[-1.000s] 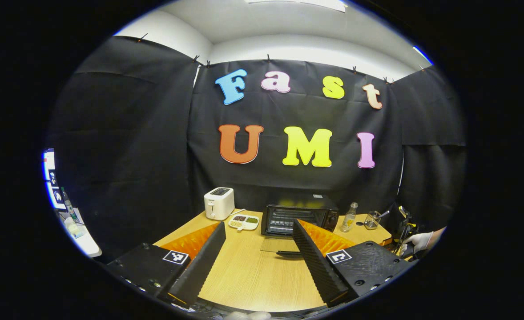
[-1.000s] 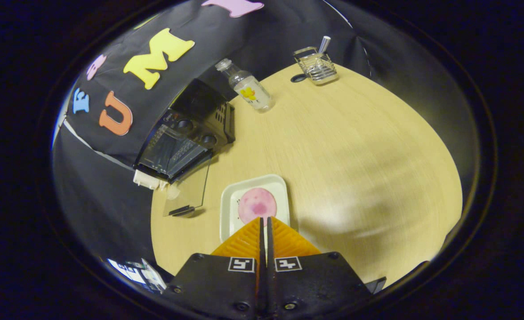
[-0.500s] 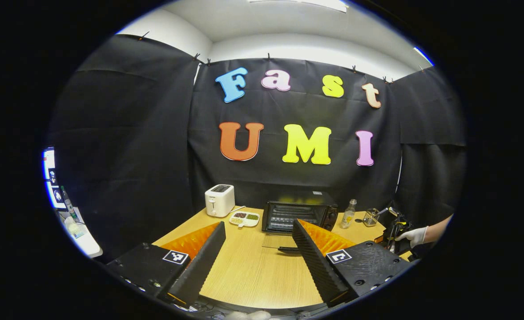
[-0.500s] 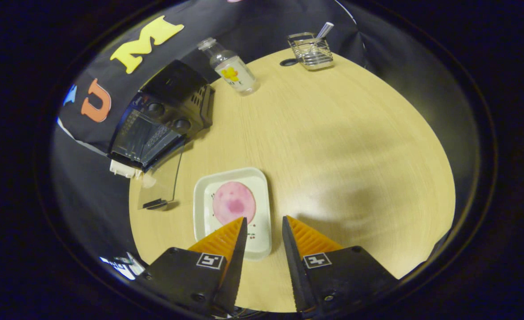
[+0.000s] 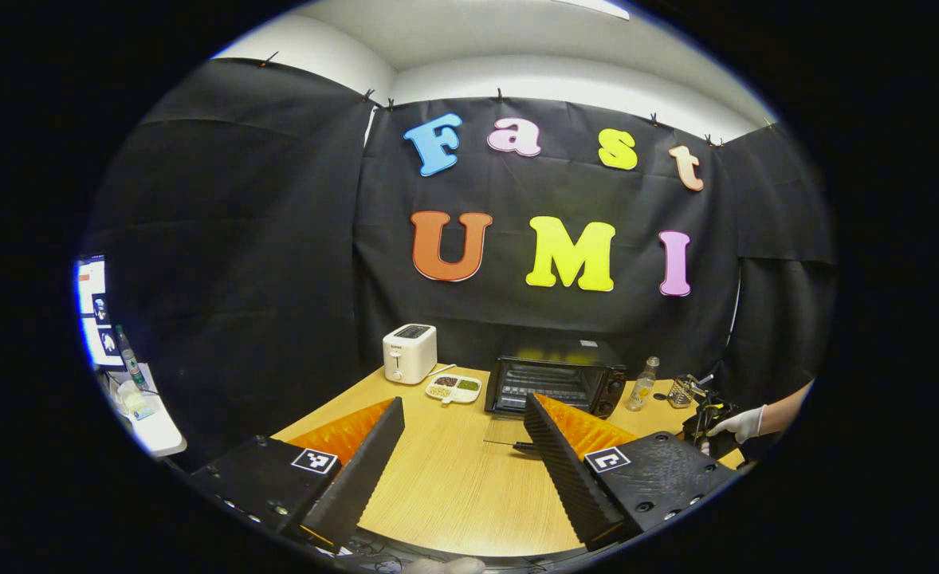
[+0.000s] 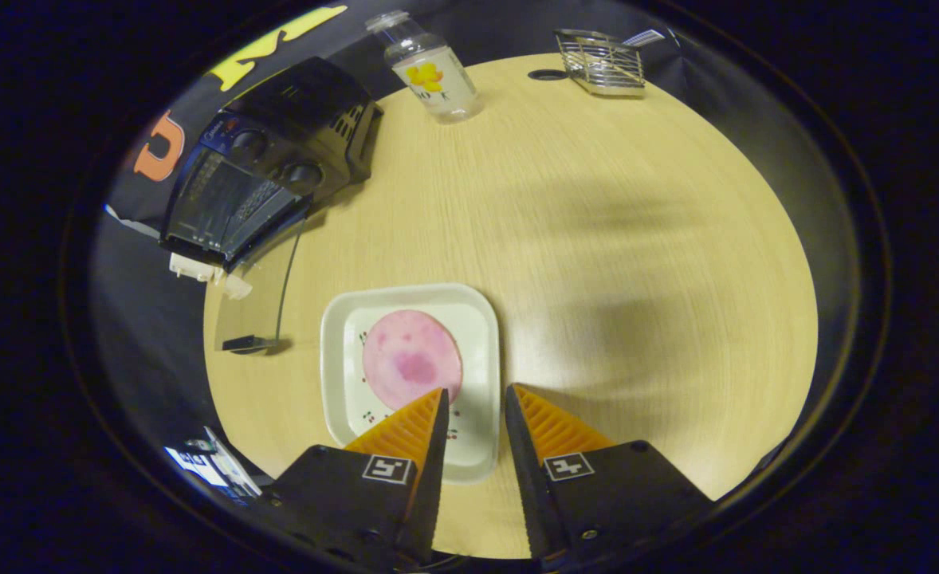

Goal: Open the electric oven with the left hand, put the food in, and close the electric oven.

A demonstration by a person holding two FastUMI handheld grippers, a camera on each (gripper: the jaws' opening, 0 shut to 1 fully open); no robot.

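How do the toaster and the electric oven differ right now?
The toaster is white; the electric oven is black. The toaster is the smaller box with its slot on top; the oven is wider and opens at the front, its glass door dropped flat onto the table. The oven has knobs on its front. Both stand along the table's far edge.

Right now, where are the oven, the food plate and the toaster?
oven [image 5: 555,384]: left gripper view, on its open front.
food plate [image 6: 481,319]: right gripper view, on its bare right rim.
toaster [image 5: 410,355]: left gripper view, on its front face.
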